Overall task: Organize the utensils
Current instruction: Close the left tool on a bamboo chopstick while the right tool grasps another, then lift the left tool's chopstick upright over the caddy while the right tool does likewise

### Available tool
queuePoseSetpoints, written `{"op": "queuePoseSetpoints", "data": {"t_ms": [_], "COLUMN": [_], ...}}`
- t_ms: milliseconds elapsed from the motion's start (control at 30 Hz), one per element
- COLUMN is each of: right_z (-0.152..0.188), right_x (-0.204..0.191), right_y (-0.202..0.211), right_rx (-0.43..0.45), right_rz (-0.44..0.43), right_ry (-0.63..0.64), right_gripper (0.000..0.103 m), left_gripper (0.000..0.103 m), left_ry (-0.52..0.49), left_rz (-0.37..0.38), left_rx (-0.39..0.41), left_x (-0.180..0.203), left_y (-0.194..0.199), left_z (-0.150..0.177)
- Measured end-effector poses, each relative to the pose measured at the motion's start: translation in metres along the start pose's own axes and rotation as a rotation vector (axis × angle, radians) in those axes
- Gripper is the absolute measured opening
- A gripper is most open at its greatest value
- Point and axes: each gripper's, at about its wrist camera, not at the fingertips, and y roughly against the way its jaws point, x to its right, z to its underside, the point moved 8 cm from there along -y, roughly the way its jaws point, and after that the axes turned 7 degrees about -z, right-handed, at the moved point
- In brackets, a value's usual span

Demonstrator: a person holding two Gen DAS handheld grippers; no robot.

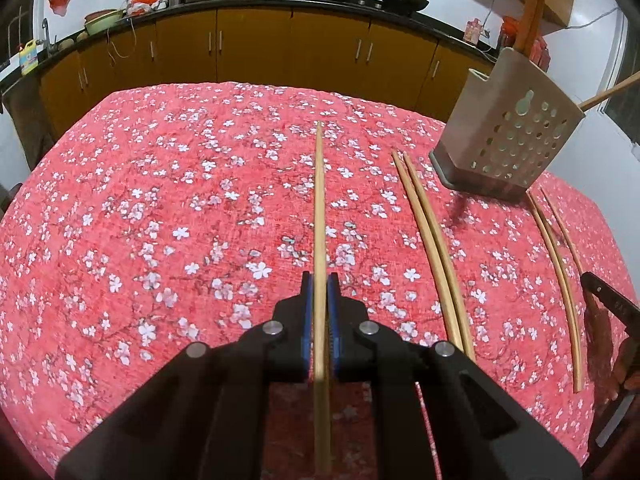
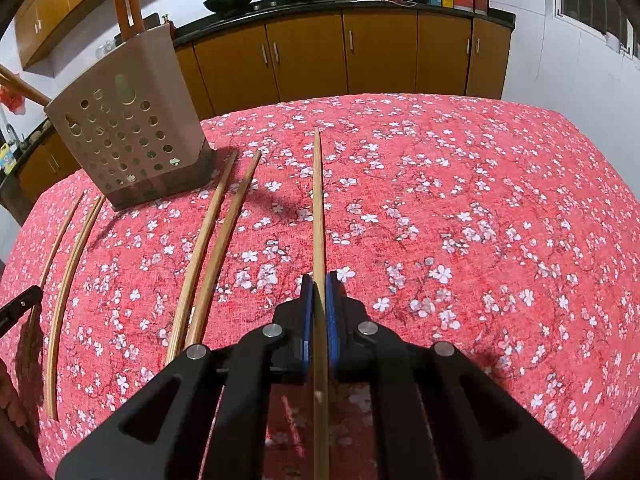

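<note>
1. left wrist view: the worktop [image 1: 140, 200], under a red flowered cloth, carries the perforated utensil holder [image 1: 516, 136] at the far right; it already has a few wooden handles in it, so sorting looks begun.
2. four loose chopsticks lie on the cloth: one pair [image 1: 432, 248] just left of the holder, another pair [image 1: 560, 272] to the near right. these look left to do.
3. the left gripper [image 1: 320, 292] has its fingers pinched narrow on a single chopstick [image 1: 319, 200], pointing far.
4. right wrist view: the right gripper [image 2: 319, 292] likewise clamps its own chopstick [image 2: 318, 200]; neither is yet in the holder.
</note>
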Motion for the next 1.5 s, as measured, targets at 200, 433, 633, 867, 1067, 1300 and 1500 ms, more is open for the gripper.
{"op": "queuePoseSetpoints", "data": {"t_ms": [200,433,633,867,1067,1300,1500], "right_z": [0.0,0.0,0.0,0.001,0.007,0.014,0.012], "right_x": [0.0,0.0,0.0,0.002,-0.001,-0.003,-0.001], "right_y": [0.0,0.0,0.0,0.001,0.005,0.012,0.013], "right_rx": [0.0,0.0,0.001,0.001,0.0,-0.002,-0.006], "right_rz": [0.0,-0.001,0.0,-0.001,0.014,0.011,-0.008], "right_ry": [0.0,0.0,-0.002,-0.002,0.012,0.014,0.013], "right_gripper": [0.008,0.008,0.008,0.008,0.008,0.008,0.007], "left_gripper": [0.01,0.01,0.01,0.01,0.01,0.01,0.008], "left_ry": [0.003,0.002,0.003,0.005,-0.012,-0.047,-0.062], "left_rz": [0.002,0.001,0.002,0.003,-0.003,-0.021,-0.039], "left_rx": [-0.001,-0.002,-0.002,0.0,0.001,0.001,0.002], "left_x": [0.0,0.0,0.0,0.0,0.001,0.003,0.004], "left_y": [0.001,0.001,0.001,0.001,0.003,0.012,0.013], "left_z": [0.0,0.0,0.0,0.0,0.002,0.014,0.015]}}
